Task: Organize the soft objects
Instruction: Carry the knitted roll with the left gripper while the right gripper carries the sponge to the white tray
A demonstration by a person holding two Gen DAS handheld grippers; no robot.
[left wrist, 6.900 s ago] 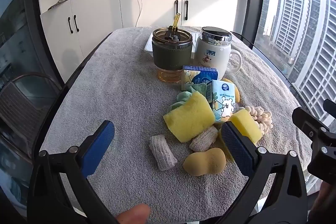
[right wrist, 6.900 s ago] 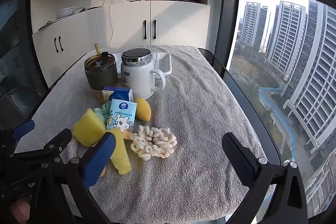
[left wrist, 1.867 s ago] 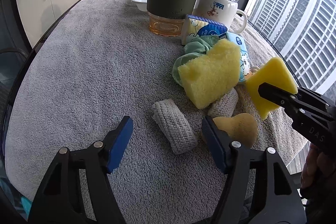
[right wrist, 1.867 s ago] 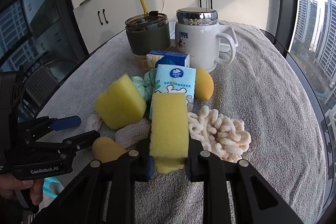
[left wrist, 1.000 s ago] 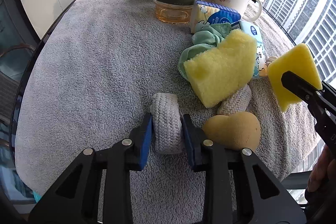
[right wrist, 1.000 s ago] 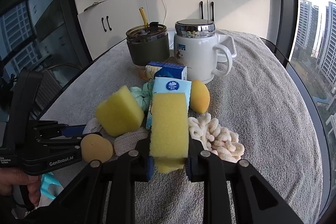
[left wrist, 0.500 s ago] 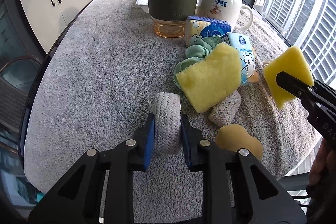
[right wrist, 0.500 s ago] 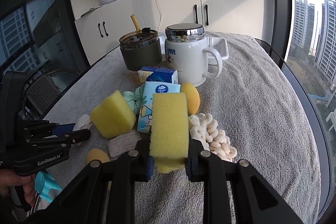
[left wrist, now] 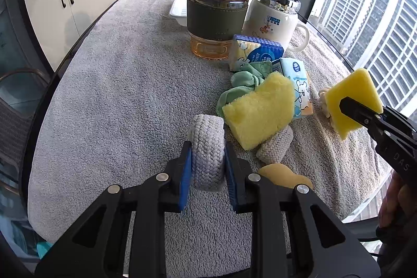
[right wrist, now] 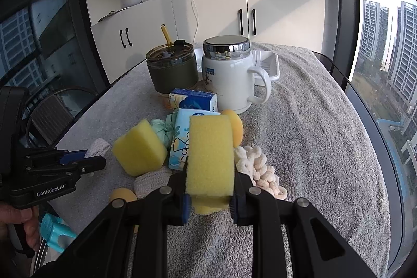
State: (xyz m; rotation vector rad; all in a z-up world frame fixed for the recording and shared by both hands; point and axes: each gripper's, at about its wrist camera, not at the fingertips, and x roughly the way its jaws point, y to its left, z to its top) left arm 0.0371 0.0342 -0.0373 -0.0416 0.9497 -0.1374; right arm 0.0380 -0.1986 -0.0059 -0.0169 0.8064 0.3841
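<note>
My left gripper (left wrist: 208,160) is shut on a grey knitted roll (left wrist: 208,145) and holds it just above the grey towel-covered table (left wrist: 117,85). My right gripper (right wrist: 209,186) is shut on a yellow sponge block (right wrist: 210,155), held above the table; it also shows in the left wrist view (left wrist: 350,98). On the table lie a second yellow sponge (left wrist: 258,111), a beige knitted roll (left wrist: 275,145), a tan gourd-shaped sponge (left wrist: 284,177), a green cloth (left wrist: 242,82), two tissue packs (left wrist: 297,85) and a cream chenille bundle (right wrist: 260,171).
A dark-sleeved glass cup with a straw (left wrist: 216,17) and a white lidded mug (left wrist: 273,20) stand at the back, with a white tray (right wrist: 268,64) behind them. A round yellow sponge (right wrist: 234,127) lies by the mug. The table edge (left wrist: 47,100) runs along the left.
My left gripper closed on the grey knitted roll and has lifted it slightly and pulled back. My right gripper has kept its hold on the yellow sponge and raised it a little.
</note>
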